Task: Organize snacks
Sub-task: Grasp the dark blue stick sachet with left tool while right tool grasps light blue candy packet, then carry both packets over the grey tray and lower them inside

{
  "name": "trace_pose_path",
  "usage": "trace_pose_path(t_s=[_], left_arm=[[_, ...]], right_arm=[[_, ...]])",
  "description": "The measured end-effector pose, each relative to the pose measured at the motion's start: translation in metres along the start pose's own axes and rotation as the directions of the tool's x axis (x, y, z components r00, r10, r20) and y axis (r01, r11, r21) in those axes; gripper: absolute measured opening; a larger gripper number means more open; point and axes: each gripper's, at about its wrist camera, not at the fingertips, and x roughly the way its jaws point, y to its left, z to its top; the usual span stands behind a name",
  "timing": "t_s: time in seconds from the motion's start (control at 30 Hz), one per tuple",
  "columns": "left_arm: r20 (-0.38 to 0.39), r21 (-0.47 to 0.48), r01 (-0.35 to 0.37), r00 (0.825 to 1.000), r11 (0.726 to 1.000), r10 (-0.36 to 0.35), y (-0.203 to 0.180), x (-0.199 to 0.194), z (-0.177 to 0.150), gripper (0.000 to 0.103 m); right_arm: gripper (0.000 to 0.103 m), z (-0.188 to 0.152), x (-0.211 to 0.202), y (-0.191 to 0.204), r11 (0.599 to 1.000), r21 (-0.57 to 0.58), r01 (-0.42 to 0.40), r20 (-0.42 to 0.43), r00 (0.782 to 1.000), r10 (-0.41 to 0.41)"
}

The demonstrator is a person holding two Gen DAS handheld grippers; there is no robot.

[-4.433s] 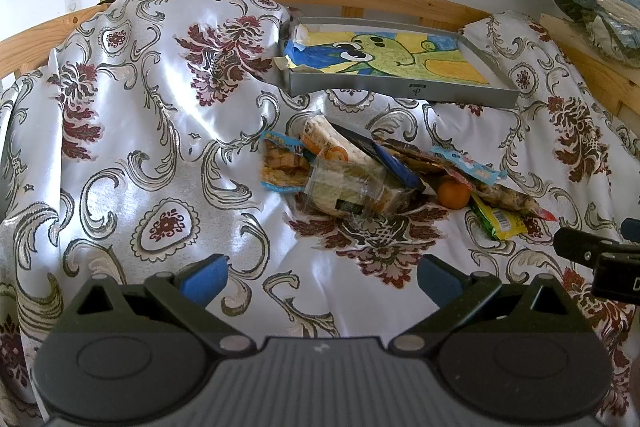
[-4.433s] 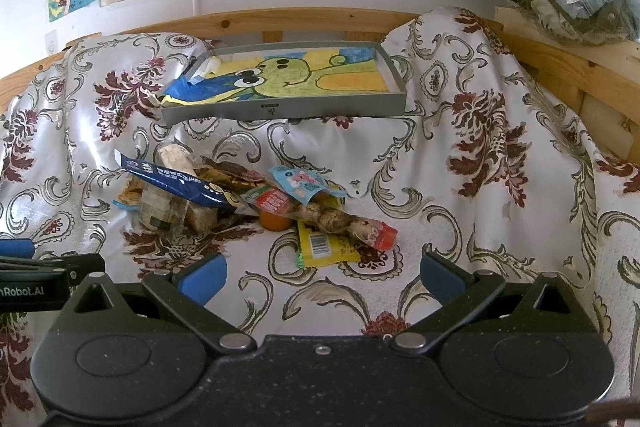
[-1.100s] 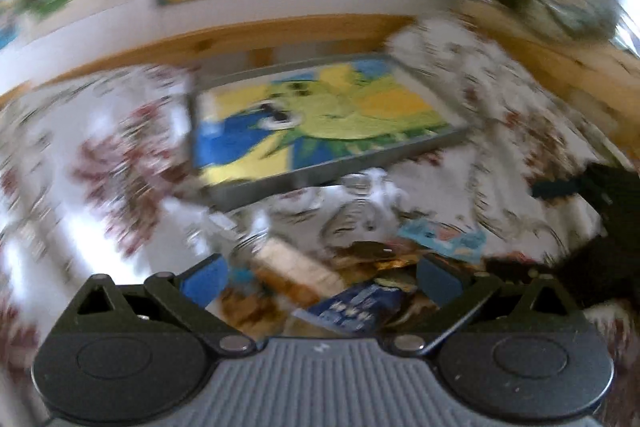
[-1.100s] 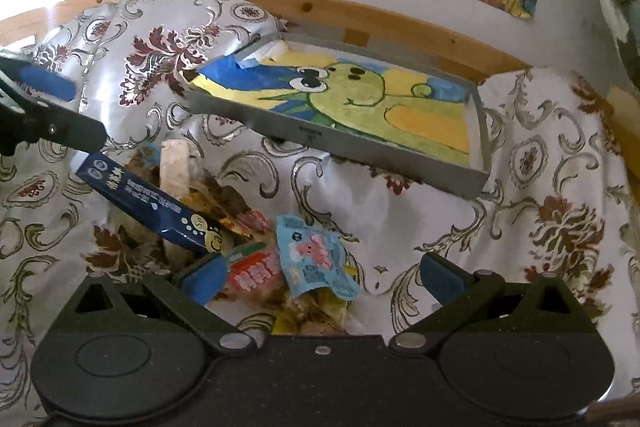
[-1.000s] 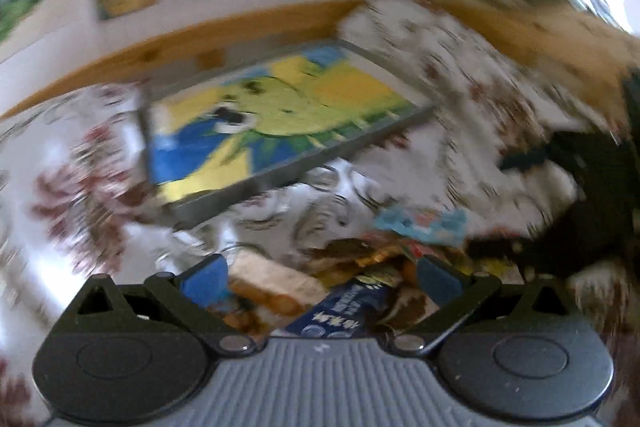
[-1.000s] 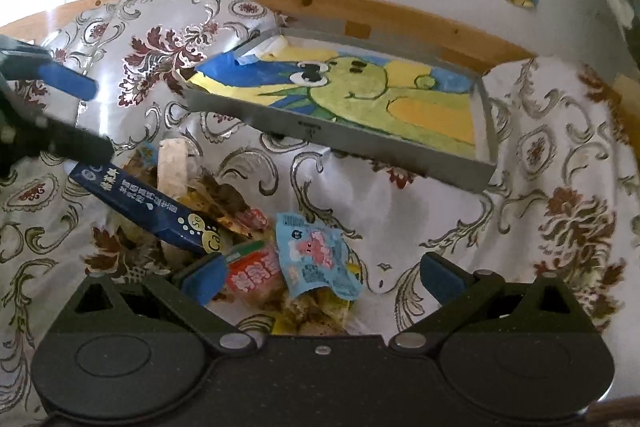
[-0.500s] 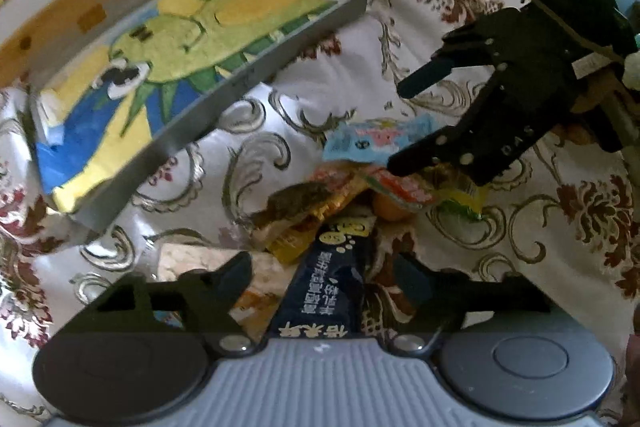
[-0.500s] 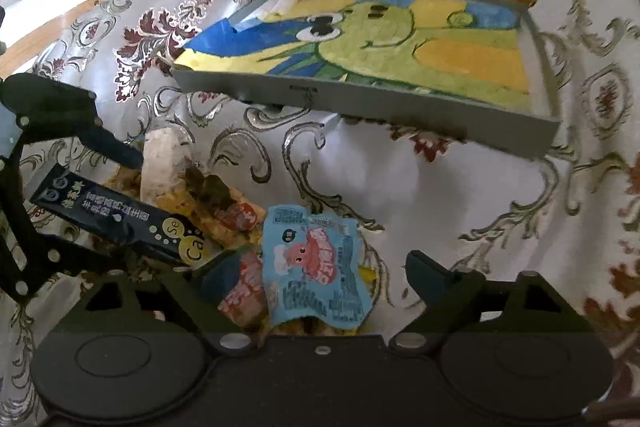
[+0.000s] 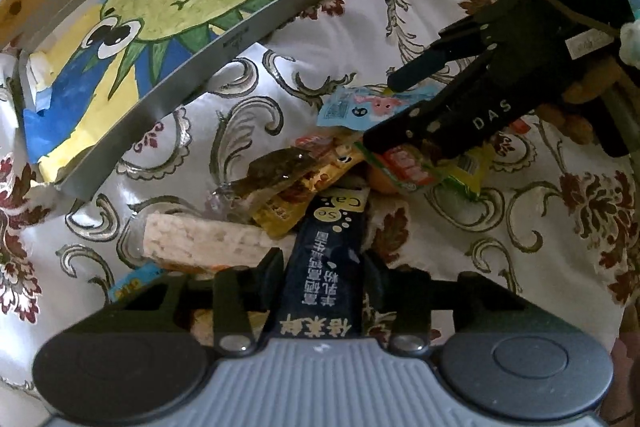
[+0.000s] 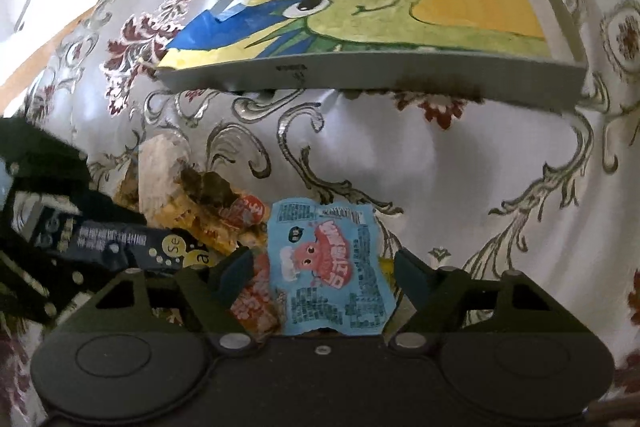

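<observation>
1. You had open patterned cloth (image 10: 460, 187) between the snack pile (image 9: 304, 183) and the grey tray (image 10: 360, 75), with room to pass.
2. Your right gripper (image 9: 380, 107) hung over the pile's far side, crowding your left gripper (image 9: 322, 263).
3. The tray's near wall stood across the way ahead.
4. Cloth to the pile's right lay free.

A white cloth (image 9: 328, 39) is patterned with maroon florals and silver scrolls; a grey tray (image 10: 400, 75) is lined with a green, yellow and blue cartoon drawing.
</observation>
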Motion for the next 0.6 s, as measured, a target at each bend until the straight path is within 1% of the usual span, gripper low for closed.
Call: trace_pose_path(t_s=[0.1,0.13,0.17,0.37,0.5,0.6], left_arm=[[-0.003,-0.032,-0.019,1.000,0.999,0.019,-0.005,-0.001,-0.001,0.044],[-0.003,-0.047,-0.025,1.000,0.999,0.024,-0.006,-0.001,-0.001,0.042],[-0.002,-0.064,-0.029,1.000,0.998,0.029,-0.007,-0.002,-0.001,0.041],[0.013,-0.163,-0.066,0.998,0.984,0.069,-0.014,-0.008,-0.005,0.039],[-0.018,-0.262,-0.051,0.999,0.964,0.048,-0.013,-0.006,-0.014,0.037],[0.003,-0.334,-0.033,0.999,0.942,0.037,-0.011,-0.010,-0.026,0.036]], right_arm=[[0.072,-0.001,-0.001,-0.001,1.000,0.013,0.008,0.001,1.000,-0.008],[0.071,-0.002,-0.001,0.000,1.000,0.019,0.012,0.001,1.000,-0.012],[0.067,-0.003,-0.002,0.000,1.000,0.023,0.016,0.002,1.000,-0.016],[0.063,-0.007,-0.003,0.002,0.999,0.044,0.027,-0.001,1.000,-0.027],[0.060,-0.008,-0.005,0.004,0.998,0.046,0.040,0.007,0.999,-0.040],[0.059,-0.011,-0.009,0.006,0.998,0.050,0.050,0.022,0.998,-0.051]])
